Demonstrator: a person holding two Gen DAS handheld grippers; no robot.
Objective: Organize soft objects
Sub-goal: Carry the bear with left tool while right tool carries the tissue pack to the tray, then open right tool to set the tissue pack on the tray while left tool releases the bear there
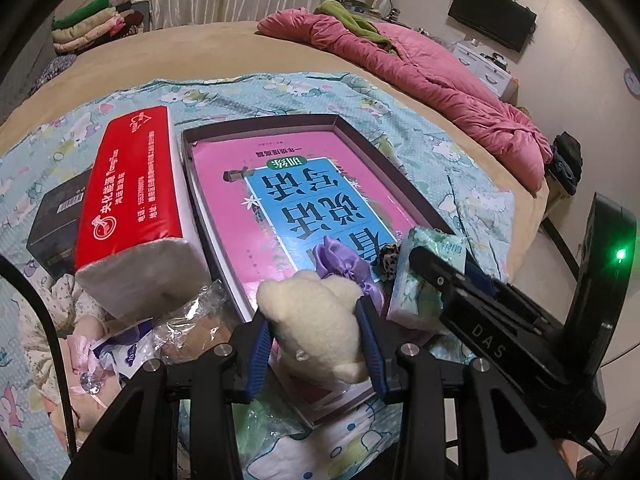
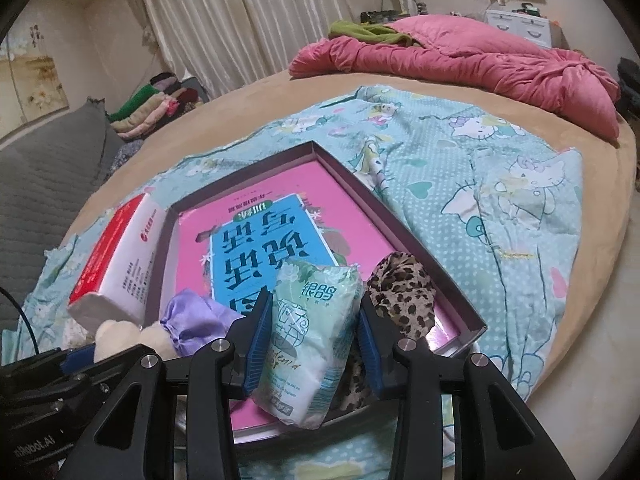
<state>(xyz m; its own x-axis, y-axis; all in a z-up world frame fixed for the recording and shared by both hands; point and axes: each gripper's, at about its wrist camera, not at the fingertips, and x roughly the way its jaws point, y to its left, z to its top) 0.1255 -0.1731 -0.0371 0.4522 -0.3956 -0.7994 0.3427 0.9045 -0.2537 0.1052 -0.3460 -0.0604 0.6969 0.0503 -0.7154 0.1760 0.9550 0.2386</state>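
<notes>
A wide bed (image 2: 592, 320) with a tan cover carries everything. A light blue cartoon-print sheet (image 2: 472, 168) is spread over its near part. On the sheet lies a shallow open box (image 2: 404, 216) with a pink book inside; just beside its left wall sits a red-and-white tissue pack (image 1: 132, 200), and left of that a black box (image 1: 52, 224). Crinkled clear plastic bags (image 1: 196, 316) lie at the near edge. A crumpled pink quilt (image 2: 480, 64) lies along the far side of the bed, with a green cloth (image 2: 360, 30) on it.

Both grippers, left gripper (image 1: 316, 340) and right gripper (image 2: 310, 346), have black angular frames, blue finger pads (image 1: 256, 354), silver screws; "DAS" lettering, green light on the right one
</notes>
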